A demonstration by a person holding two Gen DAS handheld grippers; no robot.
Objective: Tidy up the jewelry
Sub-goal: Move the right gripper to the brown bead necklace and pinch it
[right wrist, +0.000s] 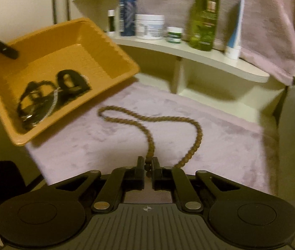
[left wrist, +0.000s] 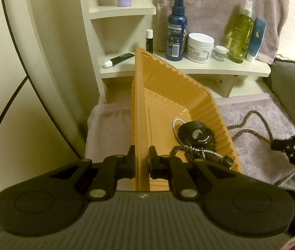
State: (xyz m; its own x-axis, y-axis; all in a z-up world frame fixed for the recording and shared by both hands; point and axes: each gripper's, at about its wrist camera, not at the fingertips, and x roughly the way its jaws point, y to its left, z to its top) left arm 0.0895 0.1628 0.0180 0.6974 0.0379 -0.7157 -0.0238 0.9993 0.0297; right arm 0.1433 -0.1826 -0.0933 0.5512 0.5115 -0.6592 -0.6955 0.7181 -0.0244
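The brown bead necklace (right wrist: 147, 125) is pinched at one end by the right gripper (right wrist: 146, 164), the rest trailing on the pink blanket (right wrist: 210, 137). The orange tray (left wrist: 168, 87), tilted, is clamped at its rim by the left gripper (left wrist: 141, 156); jewelry inside could probably be spilled.

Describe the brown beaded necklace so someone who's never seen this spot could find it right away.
Start at the pinkish-mauve fuzzy cloth below the cream shelf of toiletry bottles. The long strand of small brown wooden beads lies looped on that cloth, one end pinched in the right gripper. Unlike the black and pearl jewelry piled in the orange plastic tray, it lies outside the tray.
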